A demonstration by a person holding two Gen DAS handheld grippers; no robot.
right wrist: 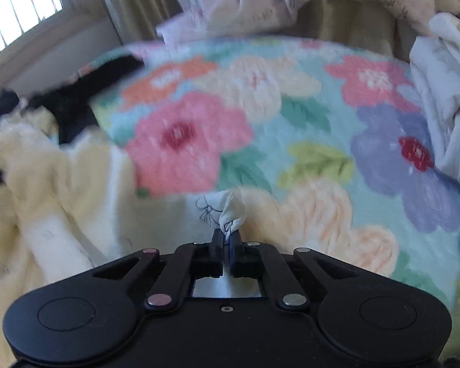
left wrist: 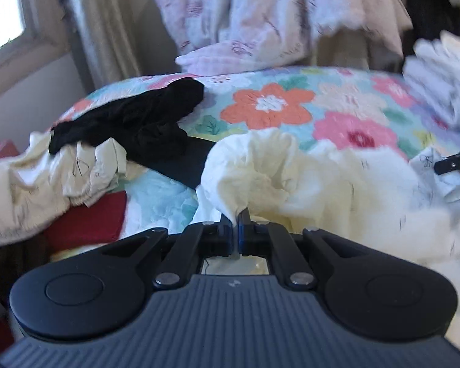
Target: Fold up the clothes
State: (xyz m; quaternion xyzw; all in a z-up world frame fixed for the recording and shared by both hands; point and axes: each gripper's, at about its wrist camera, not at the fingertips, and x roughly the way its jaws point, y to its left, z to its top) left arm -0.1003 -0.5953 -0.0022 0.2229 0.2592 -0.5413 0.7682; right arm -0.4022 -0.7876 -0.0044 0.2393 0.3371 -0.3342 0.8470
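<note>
Grippers both clamped on fabric. Left gripper [left wrist: 236, 214] pinches a bunched fold of the cream-white crumpled cotton garment [left wrist: 306, 178]; right gripper [right wrist: 227, 235] pinches its printed corner. Garment lies near, across the floral quilted bedspread [right wrist: 306, 116]; black crumpled garment [left wrist: 132, 119] far left.

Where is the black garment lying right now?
In the left wrist view the black garment lies at the left on the floral quilt, partly overlapping a crumpled cream garment; the right wrist view shows it blurred at the far left.
</note>
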